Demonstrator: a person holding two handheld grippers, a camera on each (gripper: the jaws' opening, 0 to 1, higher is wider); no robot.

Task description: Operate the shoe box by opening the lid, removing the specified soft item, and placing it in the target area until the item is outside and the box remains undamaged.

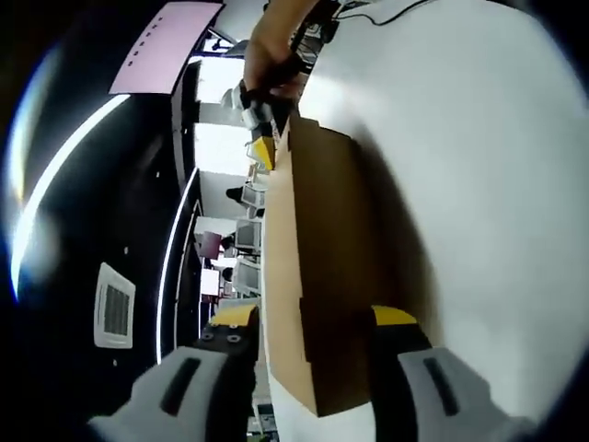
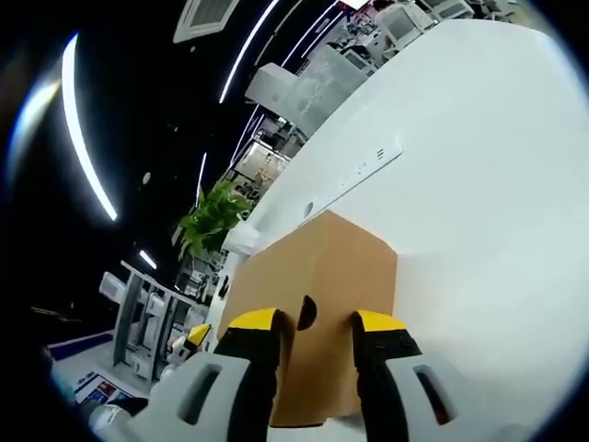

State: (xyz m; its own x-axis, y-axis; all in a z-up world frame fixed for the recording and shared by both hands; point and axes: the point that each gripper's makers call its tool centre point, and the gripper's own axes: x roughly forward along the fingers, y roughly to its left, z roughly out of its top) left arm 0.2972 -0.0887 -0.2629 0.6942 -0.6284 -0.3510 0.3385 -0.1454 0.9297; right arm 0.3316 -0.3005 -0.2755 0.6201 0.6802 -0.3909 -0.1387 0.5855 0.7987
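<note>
Brown cardboard shoe box point(image 1: 317, 276) lies closed on white table point(image 1: 479, 184); contents hidden. Left gripper view: left gripper point(image 1: 313, 336) straddles near end of box, yellow-tipped jaws apart, one each side, contact unclear. Right gripper point(image 1: 262, 138) at far end, 12 o'clock, person's hand point(image 1: 276, 46) above it. Right gripper view: right gripper point(image 2: 315, 336) jaws apart, flanking dark finger hole point(image 2: 306, 313) in box point(image 2: 317, 276) end face. Green plant point(image 2: 213, 219) at 10 o'clock beyond table point(image 2: 479, 230), office desks behind
</note>
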